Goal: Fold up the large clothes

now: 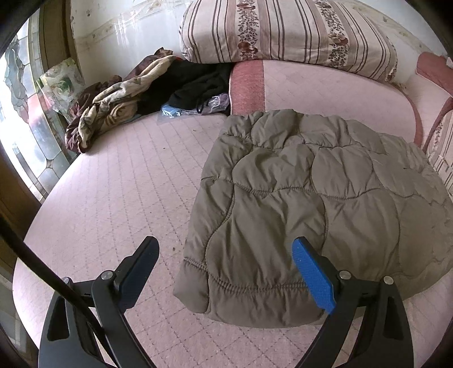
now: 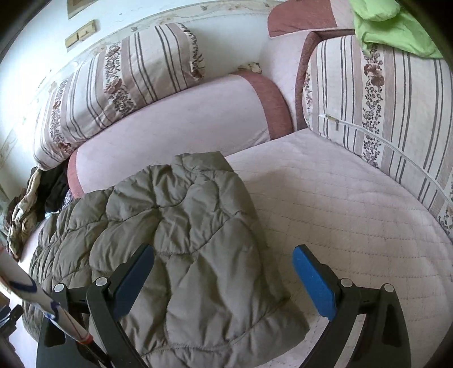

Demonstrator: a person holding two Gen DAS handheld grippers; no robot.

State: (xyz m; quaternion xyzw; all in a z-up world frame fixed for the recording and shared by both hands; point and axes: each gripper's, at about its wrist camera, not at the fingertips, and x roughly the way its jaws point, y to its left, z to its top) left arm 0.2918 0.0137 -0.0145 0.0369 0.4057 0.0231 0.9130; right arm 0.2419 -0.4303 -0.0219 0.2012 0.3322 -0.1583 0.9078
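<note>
Both grippers [image 1: 225, 246] [image 2: 223, 253] spread above jacket [image 1: 311, 198]

Both tools — left tool [image 1: 226, 249], right tool [image 2: 223, 256] — black arms, blue pads, silver screws.

Pink quilted sofa seat [image 1: 119, 198] ahead of tool; striped floral cushions [image 2: 113, 85] along white wall [image 1: 113, 25]; stained-glass window [image 1: 22, 113] far left, bright daylight.
</note>
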